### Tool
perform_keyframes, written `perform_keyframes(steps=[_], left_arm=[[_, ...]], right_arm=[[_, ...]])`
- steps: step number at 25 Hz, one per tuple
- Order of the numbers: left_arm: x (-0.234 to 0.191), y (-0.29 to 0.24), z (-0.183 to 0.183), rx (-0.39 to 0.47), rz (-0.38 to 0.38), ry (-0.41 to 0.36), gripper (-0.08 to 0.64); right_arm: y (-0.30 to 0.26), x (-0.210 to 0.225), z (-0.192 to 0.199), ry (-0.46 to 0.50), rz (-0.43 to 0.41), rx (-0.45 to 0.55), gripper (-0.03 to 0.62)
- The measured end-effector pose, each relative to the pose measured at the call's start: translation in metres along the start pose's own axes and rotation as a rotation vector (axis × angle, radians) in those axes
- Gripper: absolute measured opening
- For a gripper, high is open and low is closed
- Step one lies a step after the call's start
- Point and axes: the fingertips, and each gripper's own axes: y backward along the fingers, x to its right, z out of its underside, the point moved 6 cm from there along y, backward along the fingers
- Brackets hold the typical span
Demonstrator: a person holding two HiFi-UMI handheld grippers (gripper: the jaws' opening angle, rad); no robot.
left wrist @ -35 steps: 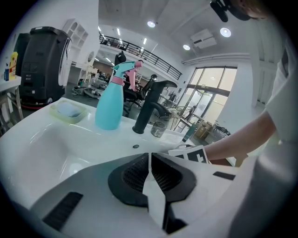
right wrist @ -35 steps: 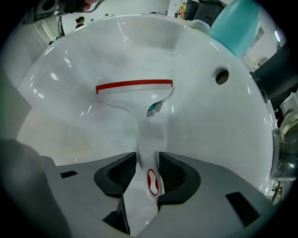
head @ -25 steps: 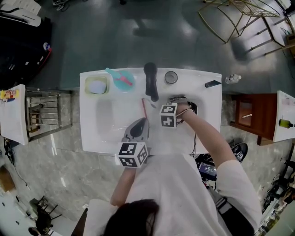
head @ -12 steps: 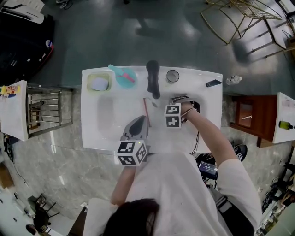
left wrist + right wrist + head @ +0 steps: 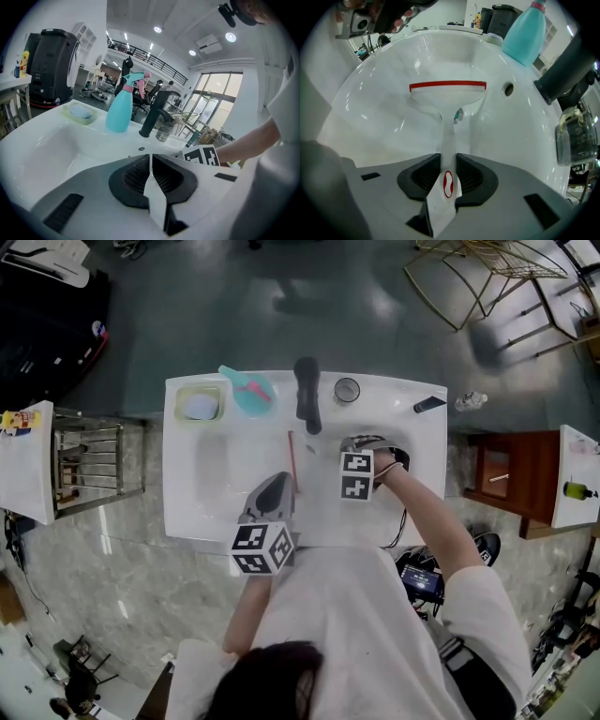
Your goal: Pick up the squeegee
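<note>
The squeegee [image 5: 447, 86] is white with a red strip along its blade. My right gripper [image 5: 448, 164] points down into the white sink basin [image 5: 216, 474] and is shut on its thin handle. The blade sits crosswise over the basin just beyond the drain [image 5: 458, 114]; I cannot tell whether it touches the porcelain. From the head view the squeegee [image 5: 291, 460] shows as a red line left of the right gripper's marker cube [image 5: 356, 474]. My left gripper [image 5: 279, 482] hovers over the basin's near rim, its jaws shut with nothing between them.
Along the sink's back edge stand a yellow-green soap dish [image 5: 199, 406], a teal spray bottle [image 5: 246, 392], a black faucet [image 5: 307, 395] and a glass cup [image 5: 347, 390]. A small black object [image 5: 431, 405] lies at the right corner. Marble floor surrounds the sink.
The right gripper's marker cube has shifted slightly to the right as the gripper tilted, still holding the squeegee handle. The left gripper has hardly moved.
</note>
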Motion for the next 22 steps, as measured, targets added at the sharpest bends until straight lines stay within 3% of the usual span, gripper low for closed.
perform_keyframes(steps=[7, 16, 22], left_arm=[[-0.007, 0.015, -0.008, 0.050, -0.023, -0.005, 0.040], [-0.009, 0.033, -0.011, 0.090, -0.015, -0.023, 0.040], [-0.007, 0.042, -0.007, 0.093, 0.011, -0.043, 0.041]], right_arm=[[0.021, -0.010, -0.003, -0.042, 0.066, 0.059, 0.121], [0.052, -0.024, -0.005, -0.220, 0.161, 0.160, 0.121], [0.068, -0.037, -0.009, -0.279, 0.219, 0.207, 0.121]])
